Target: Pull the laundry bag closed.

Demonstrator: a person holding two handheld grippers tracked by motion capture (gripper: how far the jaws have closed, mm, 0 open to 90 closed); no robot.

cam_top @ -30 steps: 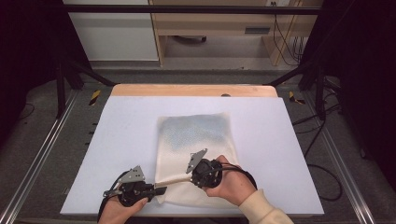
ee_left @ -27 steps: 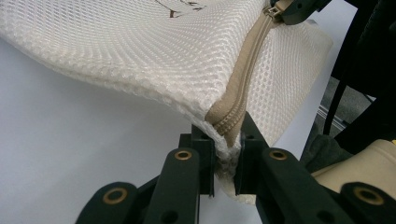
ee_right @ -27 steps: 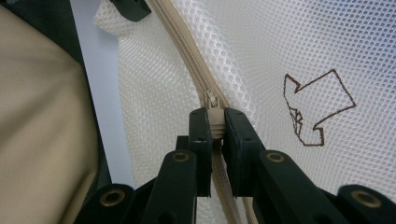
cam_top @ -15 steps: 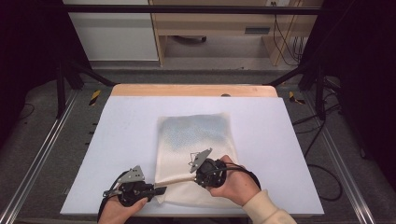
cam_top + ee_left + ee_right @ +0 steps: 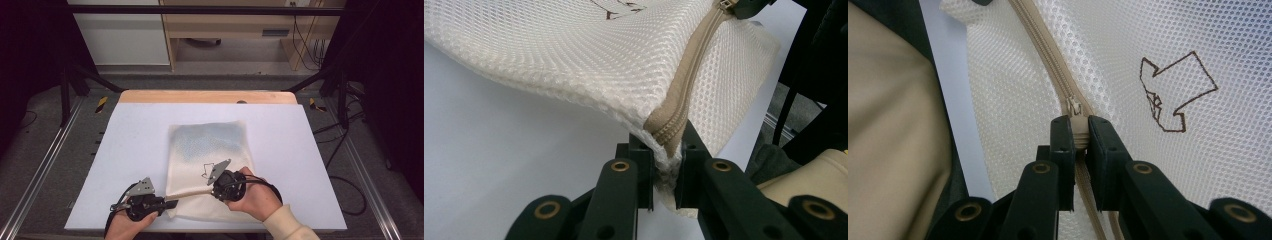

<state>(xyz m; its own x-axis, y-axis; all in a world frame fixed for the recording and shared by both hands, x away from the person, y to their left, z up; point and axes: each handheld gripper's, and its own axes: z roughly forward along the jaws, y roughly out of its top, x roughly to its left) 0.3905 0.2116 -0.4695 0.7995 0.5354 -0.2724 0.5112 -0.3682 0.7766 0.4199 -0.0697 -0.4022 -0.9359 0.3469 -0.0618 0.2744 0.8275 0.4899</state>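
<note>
1. High view: we see the mesh bag (image 5: pixel 207 165) lying at the centre of the white table (image 5: pixel 125 150), its near edge lifted at the lower middle of the frame. Our left gripper (image 5: pixel 167 204), at lower left, pinches the bag's corner so the zipper (image 5: pixel 192 193) stays taut; our right gripper (image 5: pixel 214 189), just right of it, grips along that same band. We judge the bag is being zipped or unzipped.

2. Left gripper view: our jaws are clamped shut on the bag's corner at lower centre, where the beige zipper tape (image 5: pixel 684 95) ends. The mesh is white, honeycombed and soft, sagging toward the upper left.

3. Right gripper view: our jaws are closed on the zipper's slider (image 5: pixel 1076 125) at centre. A brown arrow-like outline (image 5: pixel 1175 92) is stitched at upper right; a beige sleeve (image 5: pixel 893 140) fills the left.
</note>
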